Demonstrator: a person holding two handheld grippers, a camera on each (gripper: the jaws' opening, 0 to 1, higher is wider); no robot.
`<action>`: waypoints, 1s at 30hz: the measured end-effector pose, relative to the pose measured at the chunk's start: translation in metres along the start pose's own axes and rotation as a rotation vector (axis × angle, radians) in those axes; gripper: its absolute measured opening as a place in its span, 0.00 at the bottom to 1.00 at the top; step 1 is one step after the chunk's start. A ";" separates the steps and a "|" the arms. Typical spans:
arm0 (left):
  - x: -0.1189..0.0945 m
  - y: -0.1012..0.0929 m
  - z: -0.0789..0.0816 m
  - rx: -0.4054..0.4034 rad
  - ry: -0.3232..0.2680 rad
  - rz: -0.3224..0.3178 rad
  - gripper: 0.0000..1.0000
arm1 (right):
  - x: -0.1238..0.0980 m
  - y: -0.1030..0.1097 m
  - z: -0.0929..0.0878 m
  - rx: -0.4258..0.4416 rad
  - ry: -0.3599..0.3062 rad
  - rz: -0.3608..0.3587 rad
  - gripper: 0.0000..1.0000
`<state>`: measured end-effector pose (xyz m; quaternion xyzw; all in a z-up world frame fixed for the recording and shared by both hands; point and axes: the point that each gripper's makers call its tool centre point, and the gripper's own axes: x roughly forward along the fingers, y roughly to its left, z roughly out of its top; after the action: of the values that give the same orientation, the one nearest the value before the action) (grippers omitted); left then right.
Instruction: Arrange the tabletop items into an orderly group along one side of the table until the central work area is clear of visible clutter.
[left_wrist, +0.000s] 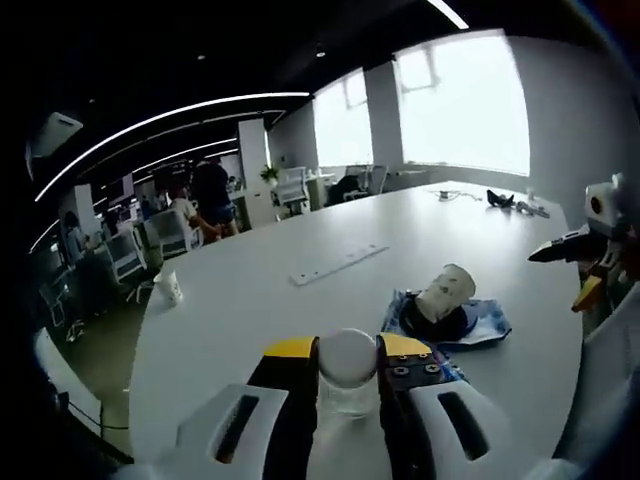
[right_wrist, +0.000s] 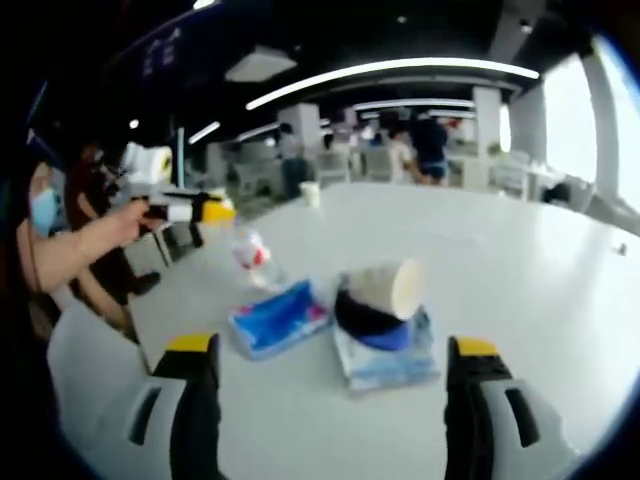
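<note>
The left hand-held gripper (left_wrist: 347, 385) is clenched on a small clear plastic bottle with a white cap (left_wrist: 348, 372); its yellow-tipped jaws press on either side of the bottle just under the cap, so the bottle is held upright and lifted off the round white table (left_wrist: 250, 300), presumably so it can be carried to the grouping side without dragging. In the right gripper view the same bottle (right_wrist: 250, 253) hangs in that gripper (right_wrist: 215, 212) above the table (right_wrist: 520, 270), to the left of and beyond the pile.

The pile serves as the landmark: a white paper cup lying on its side (left_wrist: 446, 290) rests on a dark round dish (left_wrist: 432, 320), which sits on a blue and white packet (left_wrist: 480, 322); the cup's tilt suggests it is merely leaning there and could roll if nudged. In the right gripper view the cup (right_wrist: 385, 288), the dish (right_wrist: 368, 318) and the packet under them (right_wrist: 385, 365) lie between that view's own jaws, with a second blue packet (right_wrist: 278, 318) just left of the pile.

The right hand-held gripper (right_wrist: 335, 390) is released, its jaws spread wide and apart from everything, seemingly lined up on the pile as the next thing to shift. Farther off than the pile, a white power strip (left_wrist: 338, 264) lies on the table, and another white cup (left_wrist: 169, 287) stands near the far edge; the centre is judged not yet tidied.
</note>
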<state>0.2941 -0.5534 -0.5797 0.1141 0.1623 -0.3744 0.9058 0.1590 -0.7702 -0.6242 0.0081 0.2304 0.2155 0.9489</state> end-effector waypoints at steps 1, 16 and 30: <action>0.001 0.000 0.000 0.001 0.010 -0.015 0.21 | 0.000 0.000 0.000 -0.001 0.002 0.000 0.91; 0.012 -0.006 0.004 0.089 0.033 -0.193 0.21 | -0.004 -0.006 -0.003 -0.003 0.008 -0.008 0.91; 0.021 0.000 0.004 0.058 0.007 -0.211 0.23 | -0.005 -0.003 -0.005 -0.005 0.016 -0.017 0.91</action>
<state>0.3090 -0.5676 -0.5835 0.1238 0.1658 -0.4719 0.8570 0.1535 -0.7757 -0.6270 0.0022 0.2377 0.2078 0.9489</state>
